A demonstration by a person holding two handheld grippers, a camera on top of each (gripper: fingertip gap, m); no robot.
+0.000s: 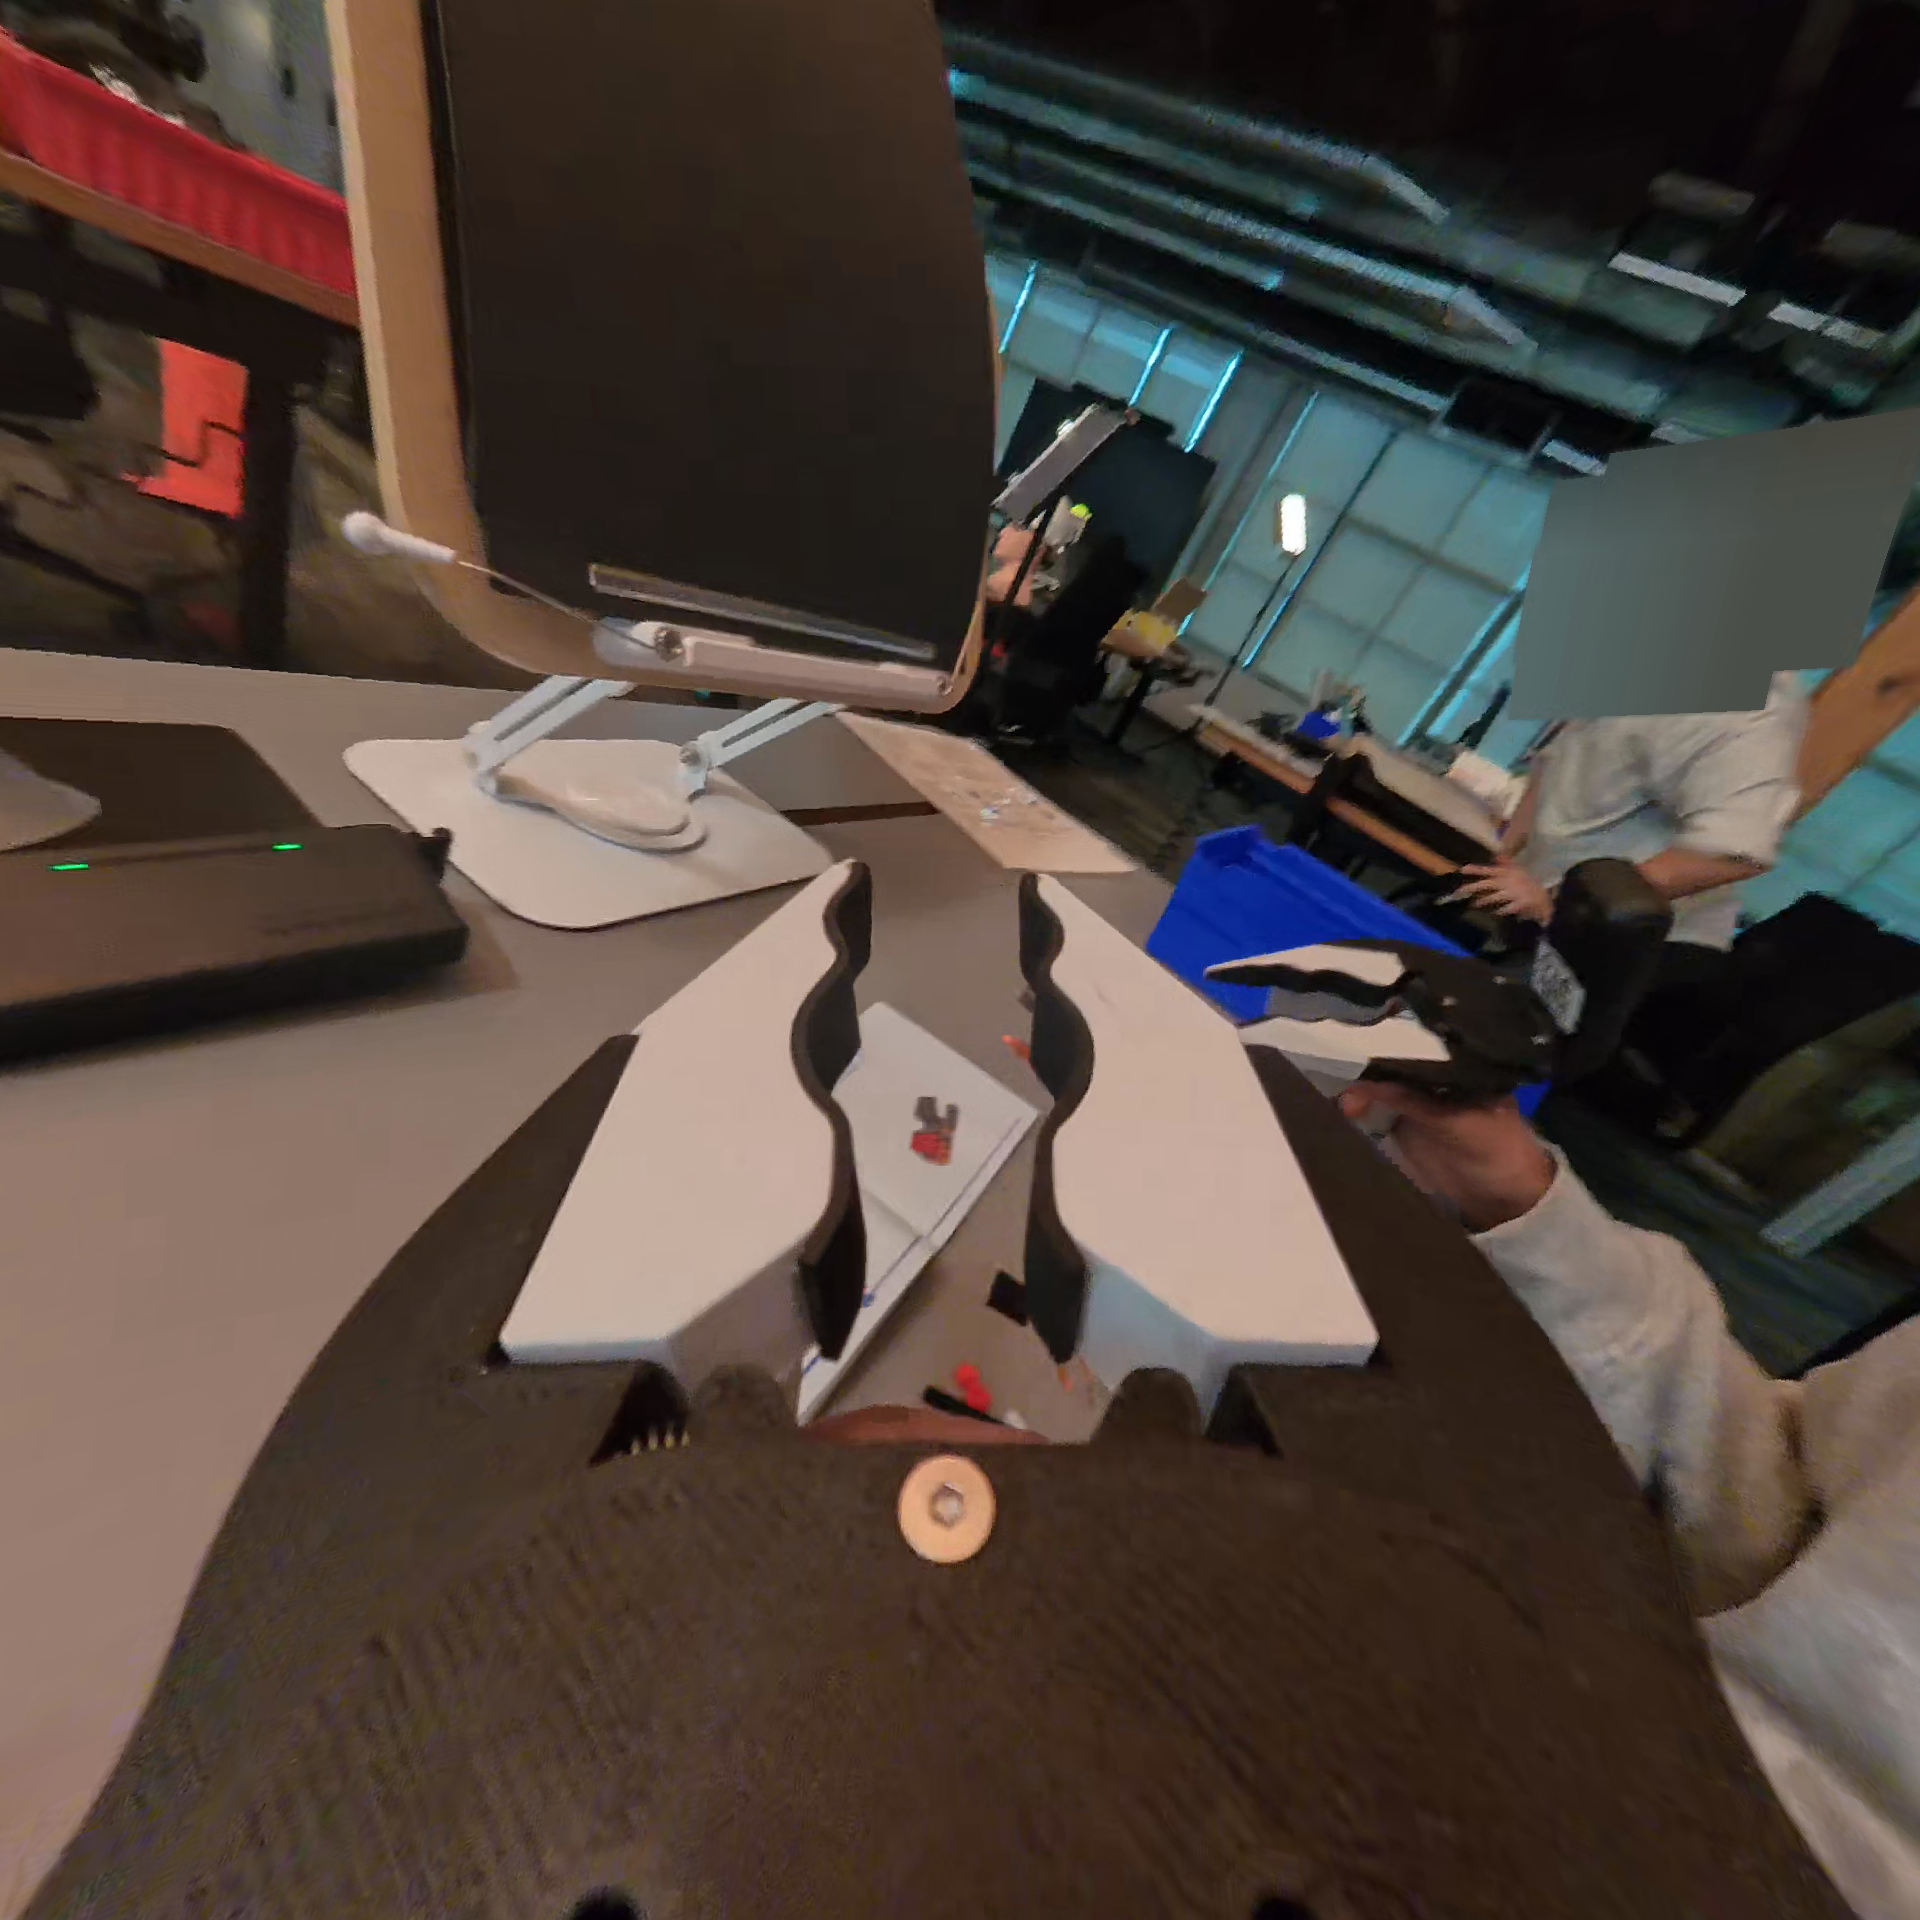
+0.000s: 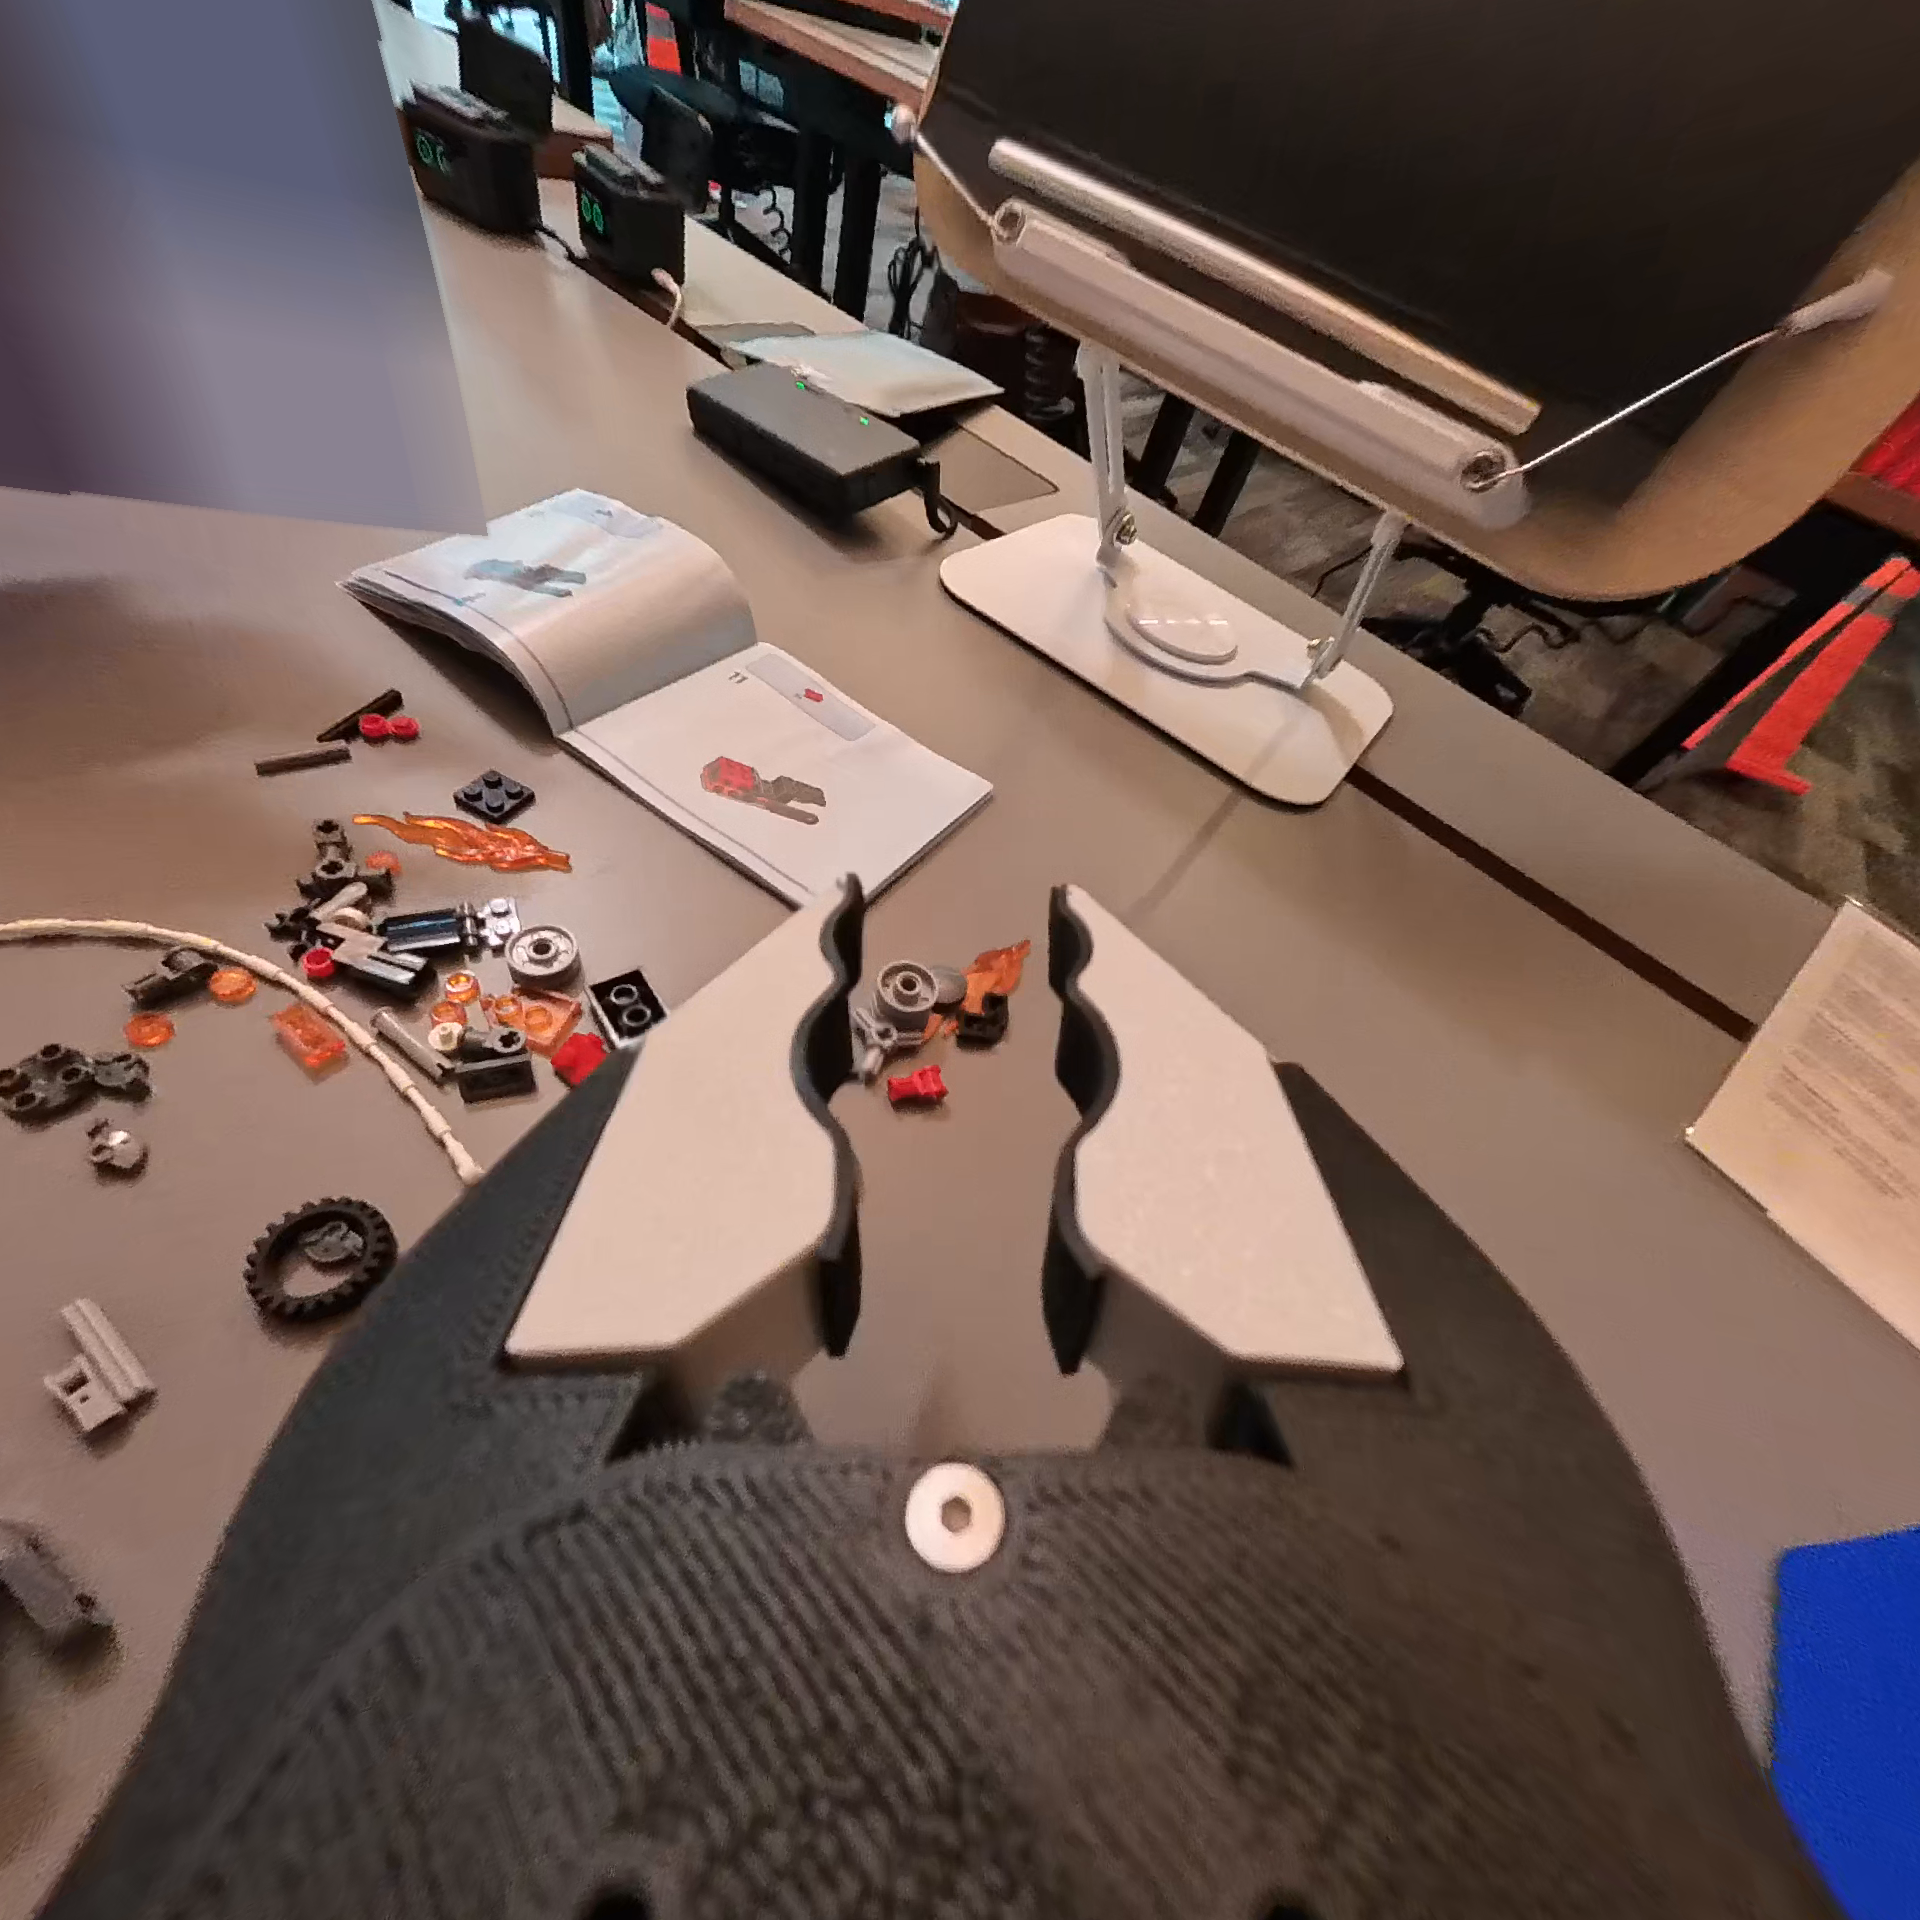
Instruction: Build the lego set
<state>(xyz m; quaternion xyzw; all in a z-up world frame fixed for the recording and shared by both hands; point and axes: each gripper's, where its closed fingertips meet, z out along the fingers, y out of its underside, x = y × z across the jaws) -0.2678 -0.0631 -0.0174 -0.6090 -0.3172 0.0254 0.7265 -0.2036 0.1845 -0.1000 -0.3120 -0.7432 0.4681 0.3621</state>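
Observation:
My right gripper [image 2: 954, 914] is open and empty above the grey table. Between its fingers lie a grey round piece [image 2: 904, 987], a small orange flame piece [image 2: 1000, 964] and a small red piece [image 2: 920, 1086]. Several loose lego pieces [image 2: 436, 987] are spread to the left, with a black tyre [image 2: 320, 1257] and a long orange flame [image 2: 462, 840]. The open instruction booklet [image 2: 675, 686] lies behind them. My left gripper [image 1: 943, 904] is open and empty above the booklet page [image 1: 935, 1164]. The right gripper [image 1: 1236, 1003] shows at the right there, held by a hand.
A tablet on a white stand [image 2: 1164, 644] rises at the back, over the table. A black box with green lights [image 2: 805, 431] sits behind the booklet. A white sheet of paper [image 2: 1829, 1122] lies right. A blue bin [image 1: 1278, 914] is at the table's right edge. A person [image 1: 1662, 790] stands beyond. My hands' fingertips stand some 25 cm from each other.

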